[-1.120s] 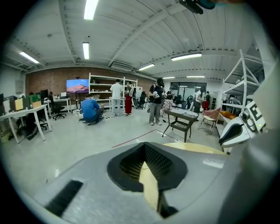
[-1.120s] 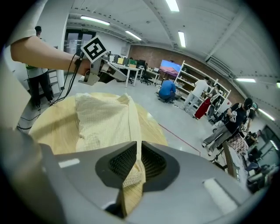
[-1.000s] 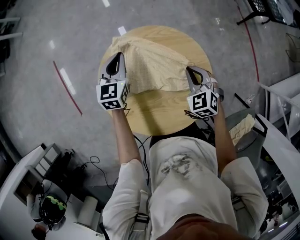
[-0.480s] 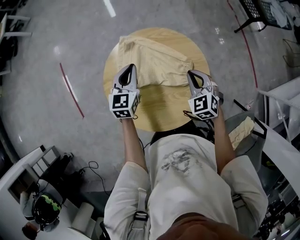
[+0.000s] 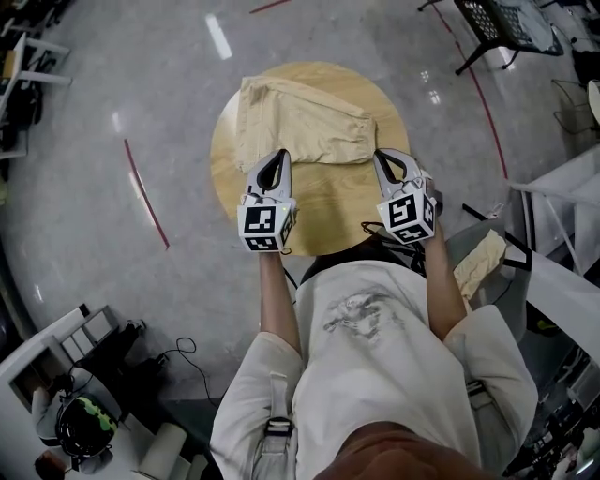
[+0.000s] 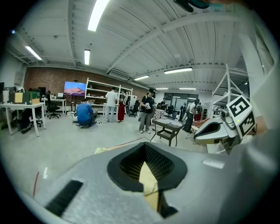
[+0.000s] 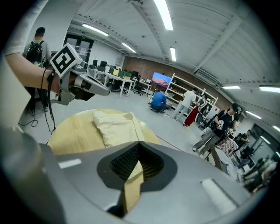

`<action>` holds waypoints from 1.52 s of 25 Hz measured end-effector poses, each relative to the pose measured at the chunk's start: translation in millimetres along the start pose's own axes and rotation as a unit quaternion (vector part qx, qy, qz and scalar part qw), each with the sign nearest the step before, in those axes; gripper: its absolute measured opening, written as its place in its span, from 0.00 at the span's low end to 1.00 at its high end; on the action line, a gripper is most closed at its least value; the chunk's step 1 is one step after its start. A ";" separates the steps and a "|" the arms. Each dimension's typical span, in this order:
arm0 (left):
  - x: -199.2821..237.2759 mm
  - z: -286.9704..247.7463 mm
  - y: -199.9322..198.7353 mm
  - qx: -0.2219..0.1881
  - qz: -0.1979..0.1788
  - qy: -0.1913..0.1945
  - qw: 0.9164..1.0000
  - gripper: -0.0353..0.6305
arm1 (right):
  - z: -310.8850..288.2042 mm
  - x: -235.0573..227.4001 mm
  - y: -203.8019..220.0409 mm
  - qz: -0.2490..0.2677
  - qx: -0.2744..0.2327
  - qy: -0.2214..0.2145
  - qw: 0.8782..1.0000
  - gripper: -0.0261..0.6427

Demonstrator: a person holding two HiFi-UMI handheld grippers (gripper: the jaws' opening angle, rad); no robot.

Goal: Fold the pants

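Drawn back from pants (image 5: 300,122), left tongs (image 5: 278,154) and right tongs (image 5: 380,156) hang closed over table (image 5: 328,202).

Bright, even light falls from ceiling strip lights (image 7: 165,13); white glare spots mark the glossy floor (image 5: 218,36). Both gripper views bulge fisheye-fashion, with black corners and a soft foreground.

A round wooden table (image 5: 328,220) stands on a grey floor (image 5: 75,206); a red line (image 5: 148,195) runs on the floor at the left of it; a black mesh stand (image 5: 497,23) is at the far right, and a beige cloth (image 5: 480,262) lies low at the right. Farther off, a screen (image 6: 74,89) hangs on a brick wall (image 6: 46,78) beside white shelves (image 6: 99,92); a person in blue (image 6: 84,114) crouches near them; a small dark table (image 6: 167,127) stands closer.
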State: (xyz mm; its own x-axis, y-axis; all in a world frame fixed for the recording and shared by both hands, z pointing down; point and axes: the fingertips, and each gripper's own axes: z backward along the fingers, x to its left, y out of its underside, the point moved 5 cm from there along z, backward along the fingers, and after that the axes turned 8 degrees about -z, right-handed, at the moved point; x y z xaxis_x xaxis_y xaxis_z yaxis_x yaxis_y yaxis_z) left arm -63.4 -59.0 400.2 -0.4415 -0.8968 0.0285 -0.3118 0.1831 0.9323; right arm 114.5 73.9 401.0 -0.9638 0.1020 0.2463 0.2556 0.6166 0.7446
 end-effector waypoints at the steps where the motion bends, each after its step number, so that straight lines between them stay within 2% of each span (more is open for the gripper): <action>1: -5.2 4.8 0.5 -0.002 0.000 0.003 1.000 0.06 | 6.2 2.4 -0.7 -0.002 -0.002 0.001 1.000 0.05; 6: -27.5 26.7 3.0 -0.011 0.003 0.019 1.000 0.06 | 36.3 12.7 -7.1 -0.015 -0.013 0.006 1.000 0.05; 11: -52.9 48.4 2.9 -0.018 0.004 0.041 0.999 0.06 | 66.0 23.1 -10.8 -0.002 -0.011 0.013 1.000 0.05; 23: -101.2 82.6 -7.7 -0.032 0.009 0.053 0.998 0.06 | 98.1 38.3 -5.9 -0.002 -0.022 0.005 1.000 0.05; 31: -149.3 82.1 -20.8 -0.026 -0.005 0.037 0.999 0.06 | 125.8 8.2 11.1 -0.004 -0.053 -0.004 0.999 0.05; 38: -198.3 72.6 -35.1 -0.012 -0.018 -0.004 1.000 0.06 | 143.6 -20.7 35.8 0.001 -0.076 -0.049 0.996 0.05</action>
State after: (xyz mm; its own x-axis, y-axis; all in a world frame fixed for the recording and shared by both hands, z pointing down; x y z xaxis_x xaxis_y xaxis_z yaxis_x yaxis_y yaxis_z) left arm -25.9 141.6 335.7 -0.4364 -0.8997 -0.0077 -0.3076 0.1412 0.9410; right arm 132.7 205.9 333.4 -0.9639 0.1837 0.1926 0.2598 0.4917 0.8311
